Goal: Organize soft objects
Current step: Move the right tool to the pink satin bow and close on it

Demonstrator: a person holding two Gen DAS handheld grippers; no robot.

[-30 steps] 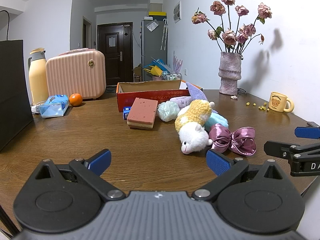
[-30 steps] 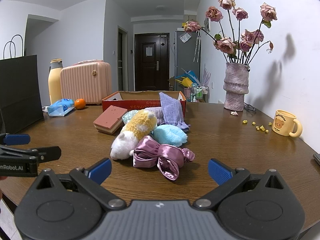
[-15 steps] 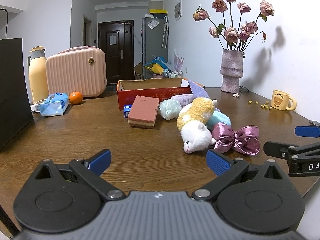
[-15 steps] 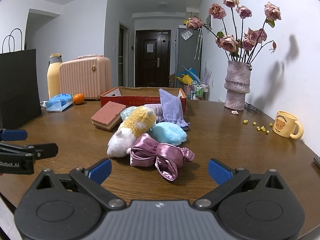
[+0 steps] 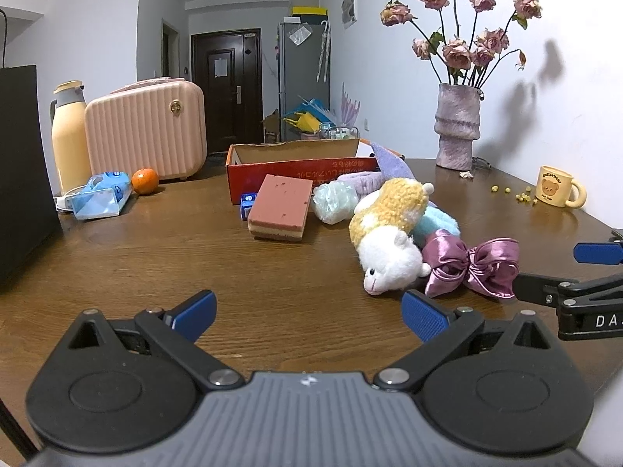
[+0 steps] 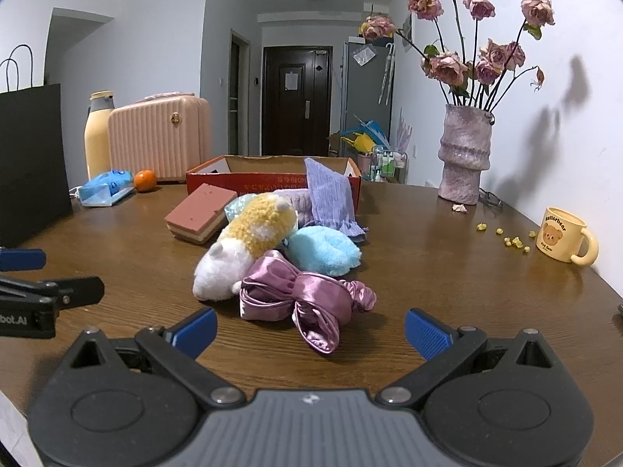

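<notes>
Claws both spread wide, holding nothing — left claw [image 5: 307, 311] and right claw [image 6: 309, 329] hover low at the near edge of the tabletop [image 5: 155, 257]. Soft pile sits mid-tabletop: satin bow [image 6: 307, 303] nearest, touching the plush toy [image 6: 245, 245], with the blue puff [image 6: 325, 251] and purple cloth [image 6: 331, 198] just behind, and the red box [image 6: 272, 179] past them toward the far edge. Likely step: right claw takes the bow. Best to pinch it at the knot — loose loops would slip — and lift straight up so the plush isn't dragged along.
</notes>
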